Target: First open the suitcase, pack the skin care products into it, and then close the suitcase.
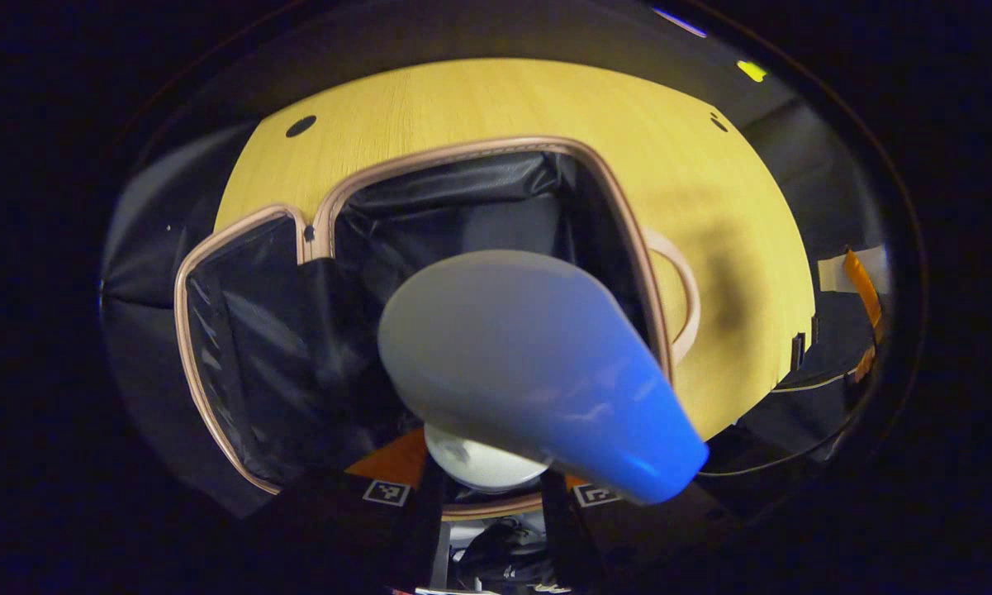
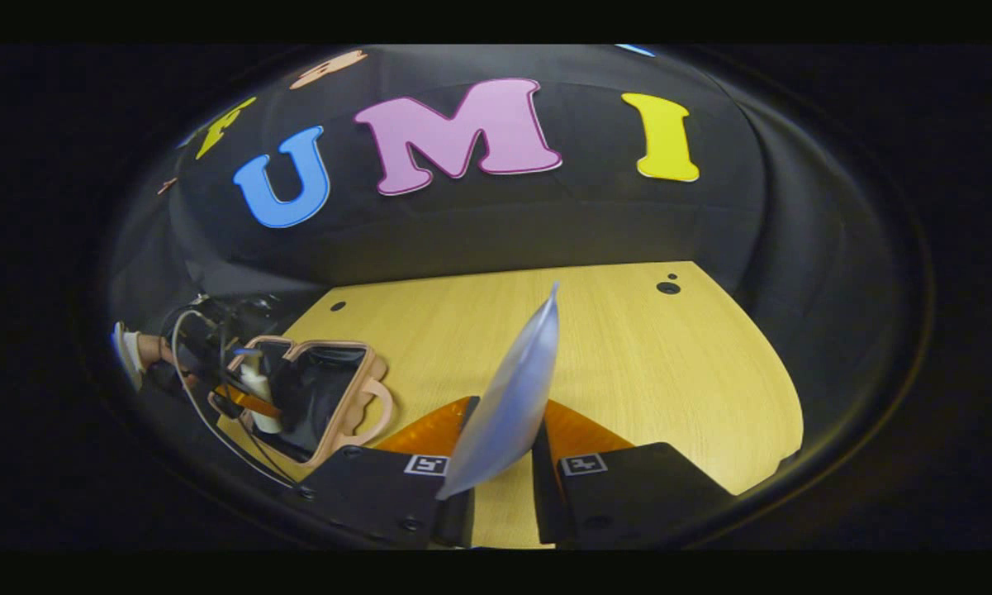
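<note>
Suitcase open below left hand-held gripper gripping tube, right hand-held gripper seemingly pinching sachet

A light wooden desk is seen spread across the middle of the right gripper view, with a small dark hole set near its far edge at about 1 o'clock and another at about 10 o'clock. The same desk is shown from above in the left gripper view, where a dark hole is placed at 11 o'clock. Black cloth is hung behind the desk as the booth's wall.
</note>
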`<state>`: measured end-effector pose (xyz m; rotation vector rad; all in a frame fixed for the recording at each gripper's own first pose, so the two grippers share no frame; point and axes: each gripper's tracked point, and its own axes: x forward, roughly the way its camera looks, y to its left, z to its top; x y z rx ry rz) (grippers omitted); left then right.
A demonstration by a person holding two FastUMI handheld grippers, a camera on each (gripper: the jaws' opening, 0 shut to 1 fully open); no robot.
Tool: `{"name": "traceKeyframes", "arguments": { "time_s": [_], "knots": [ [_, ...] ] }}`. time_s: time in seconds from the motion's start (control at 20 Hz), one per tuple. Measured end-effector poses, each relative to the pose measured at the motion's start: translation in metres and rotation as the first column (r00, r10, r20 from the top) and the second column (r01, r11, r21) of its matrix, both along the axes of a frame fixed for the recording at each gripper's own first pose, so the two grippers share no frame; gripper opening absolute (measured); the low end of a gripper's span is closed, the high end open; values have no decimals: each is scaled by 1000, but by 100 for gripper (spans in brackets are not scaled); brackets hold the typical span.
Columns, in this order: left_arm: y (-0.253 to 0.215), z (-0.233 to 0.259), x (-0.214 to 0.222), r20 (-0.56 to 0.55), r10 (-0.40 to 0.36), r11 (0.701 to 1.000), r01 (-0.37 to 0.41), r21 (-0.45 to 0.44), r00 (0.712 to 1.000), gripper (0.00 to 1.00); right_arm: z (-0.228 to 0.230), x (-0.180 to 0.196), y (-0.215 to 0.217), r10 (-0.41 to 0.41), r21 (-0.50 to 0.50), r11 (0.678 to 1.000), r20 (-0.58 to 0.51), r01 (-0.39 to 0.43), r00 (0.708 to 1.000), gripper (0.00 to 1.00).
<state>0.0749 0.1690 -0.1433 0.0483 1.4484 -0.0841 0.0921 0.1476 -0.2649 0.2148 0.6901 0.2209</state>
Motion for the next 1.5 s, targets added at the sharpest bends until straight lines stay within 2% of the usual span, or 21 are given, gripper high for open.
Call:
{"name": "traceKeyframes", "arguments": {
  "time_s": [0.05, 0.1, 0.25, 0.35, 0.55, 0.6, 0.65, 0.8, 0.9, 0.95, 1.0, 1.05, 1.1, 1.2, 1.25, 1.35, 1.4, 1.45, 1.5],
  "knots": [
    [2, -6, -5, -51, 8, 1000, -8, -2, 999, 60, 1, -4, 3, -5, 6, 1000, 0, 5, 1000, 33],
    [4, -14, -8, -90, 22, 1000, -22, -2, 996, 60, 1, -8, 5, -13, 11, 1000, -2, 13, 1000, 26],
    [19, -36, -8, -178, 48, 998, -41, 42, 983, 60, 3, -18, 4, -34, 3, 999, -2, 34, 999, 33],
    [22, -48, -8, -219, 62, 997, -53, 47, 974, 60, 0, -24, 4, -31, -12, 999, -18, 31, 999, 33],
    [17, -70, -2, -251, 79, 997, -77, 19, 965, 59, -5, -28, 38, 46, 9, 999, -83, -45, 995, 33],
    [18, -70, 3, -232, 81, 997, -77, 28, 969, 56, -4, -26, 53, 66, 30, 998, -94, -63, 993, 33],
    [16, -72, 5, -211, 74, 997, -70, 28, 975, 61, -3, -23, 68, 82, 60, 995, -104, -76, 991, 33],
    [18, -68, 15, -120, 18, 1000, -17, 14, 993, 61, -7, -15, 112, 139, 129, 984, -150, -120, 979, 33],
    [17, -58, 34, 56, -38, 999, 37, 19, 998, 63, -9, -11, 142, 186, 172, 973, -187, -154, 965, 33],
    [17, -48, 42, 152, -62, 998, 60, 20, 987, 63, -9, -8, 159, 214, 192, 966, -202, -176, 956, 33],
    [14, -30, 42, 230, -74, 997, 72, 18, 970, 63, -13, -9, 175, 247, 205, 958, -226, -202, 942, 33],
    [11, -13, 40, 299, -82, 996, 84, 7, 951, 67, -17, -12, 192, 287, 215, 948, -258, -235, 922, 33],
    [11, 3, 33, 356, -75, 997, 83, -7, 931, 60, -24, -17, 208, 330, 228, 936, -299, -269, 895, 33],
    [19, 31, 12, 434, -32, 998, 52, -36, 900, 67, -38, -27, 240, 403, 253, 911, -373, -326, 836, 33],
    [27, 40, 0, 456, 4, 998, 23, -54, 890, 65, -42, -31, 258, 436, 265, 897, -395, -354, 809, 33],
    [54, 51, -26, 485, 94, 994, -59, -87, 869, 67, -53, -47, 289, 498, 305, 866, -468, -395, 730, 33],
    [72, 50, -38, 496, 142, 989, -103, -106, 857, 67, -63, -55, 298, 508, 308, 861, -524, -404, 683, 33],
    [88, 50, -49, 501, 189, 982, -147, -122, 845, 69, -76, -61, 305, 510, 292, 859, -573, -421, 642, 23],
    [105, 50, -60, 510, 230, 973, -189, -131, 829, 70, -92, -65, 306, 505, 266, 856, -618, -444, 603, 33]
  ]
}}
